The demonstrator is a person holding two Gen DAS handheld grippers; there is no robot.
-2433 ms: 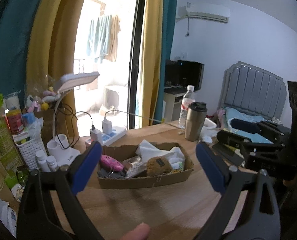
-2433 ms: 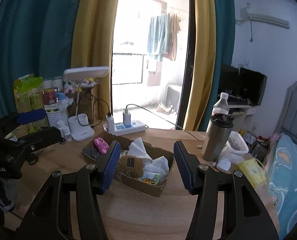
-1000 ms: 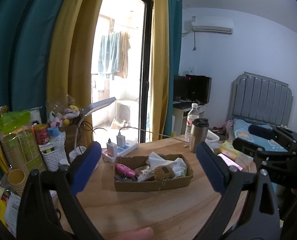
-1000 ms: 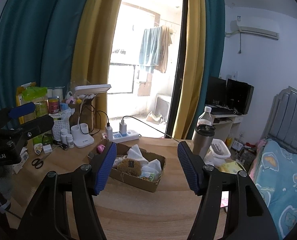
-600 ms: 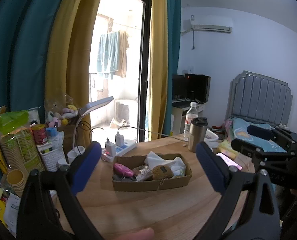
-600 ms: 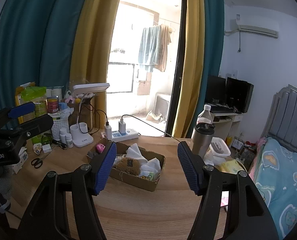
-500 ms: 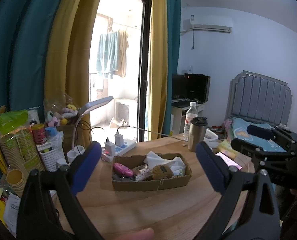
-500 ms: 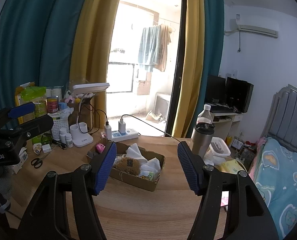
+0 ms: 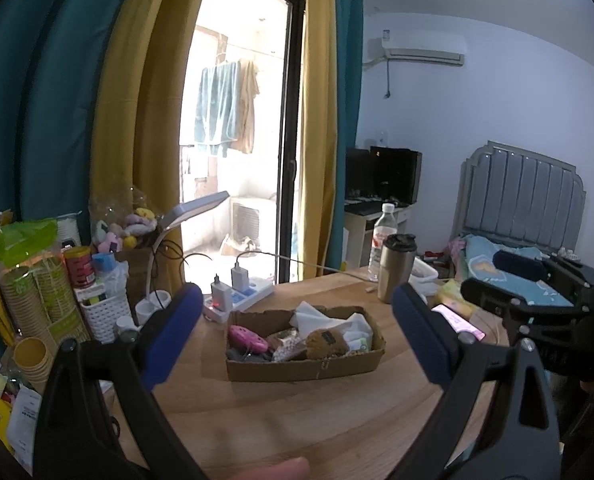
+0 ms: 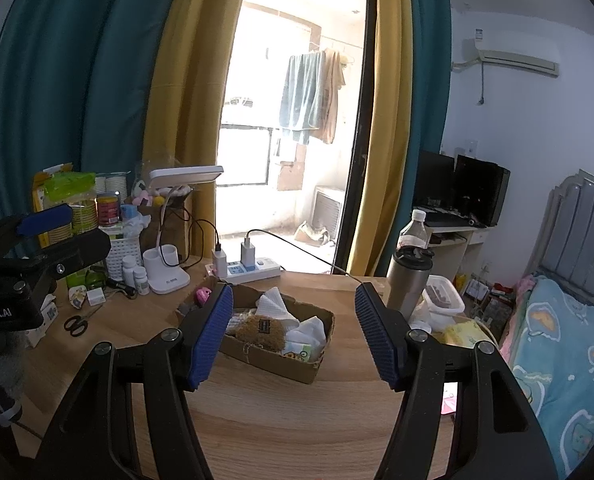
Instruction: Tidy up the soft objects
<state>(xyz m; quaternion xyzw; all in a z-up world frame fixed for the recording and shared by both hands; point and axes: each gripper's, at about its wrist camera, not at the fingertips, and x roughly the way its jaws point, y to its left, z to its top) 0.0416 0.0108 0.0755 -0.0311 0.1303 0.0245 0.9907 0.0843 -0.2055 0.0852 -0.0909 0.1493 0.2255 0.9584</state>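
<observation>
A shallow cardboard box (image 9: pixel 303 366) stands on the wooden table (image 9: pixel 297 412) and holds soft items: a pink toy (image 9: pixel 247 336), a brown plush (image 9: pixel 325 342) and white tissues (image 9: pixel 355 326). The box also shows in the right wrist view (image 10: pixel 273 358), with the brown plush (image 10: pixel 261 330) and tissues (image 10: pixel 275 304). My left gripper (image 9: pixel 297 328) is open and empty, held back from the box. My right gripper (image 10: pixel 295 336) is open and empty, also back from the box.
A steel tumbler (image 9: pixel 397 266) and water bottle (image 9: pixel 381 240) stand behind the box. A power strip (image 9: pixel 237 292), desk lamp (image 10: pixel 177 216), white basket (image 9: pixel 101 312), paper cups (image 9: pixel 29 304) and scissors (image 10: pixel 77 324) crowd the left. A bed (image 10: pixel 565 344) lies to the right.
Both grippers have drawn back and up from the box since the earliest frames, so it looks smaller. In the last half second nothing has visibly moved.
</observation>
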